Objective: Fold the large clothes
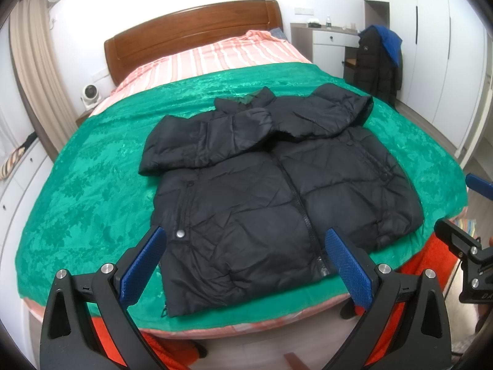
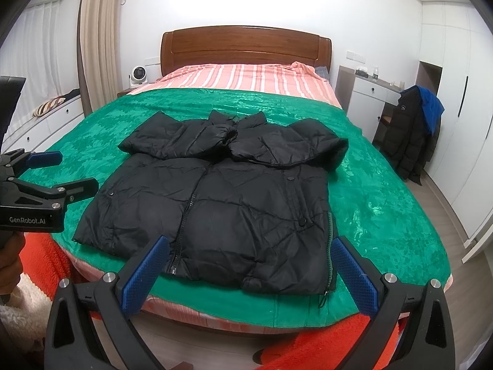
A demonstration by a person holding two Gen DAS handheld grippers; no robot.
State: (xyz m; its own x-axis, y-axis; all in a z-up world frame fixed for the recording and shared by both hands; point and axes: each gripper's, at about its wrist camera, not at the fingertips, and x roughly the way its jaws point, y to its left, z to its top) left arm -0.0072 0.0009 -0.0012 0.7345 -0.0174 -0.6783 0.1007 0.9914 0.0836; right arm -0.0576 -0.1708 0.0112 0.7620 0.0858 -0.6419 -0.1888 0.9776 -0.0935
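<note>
A black puffer jacket (image 1: 271, 191) lies front up on the green blanket (image 1: 92, 203), zipped, with both sleeves folded across the chest. It also shows in the right wrist view (image 2: 234, 194). My left gripper (image 1: 246, 265) is open and empty, hovering over the jacket's near hem. My right gripper (image 2: 249, 274) is open and empty over the hem's right part. The left gripper also shows at the left edge of the right wrist view (image 2: 52, 172), and the right gripper at the right edge of the left wrist view (image 1: 462, 209).
The bed has a wooden headboard (image 2: 246, 46) and a striped pink sheet (image 2: 246, 77). A dark coat hangs on a chair (image 2: 413, 135) at the right by a white desk (image 2: 366, 98). A small fan (image 2: 137, 75) stands at the left. Orange fabric (image 2: 332, 348) lies below the bed's foot.
</note>
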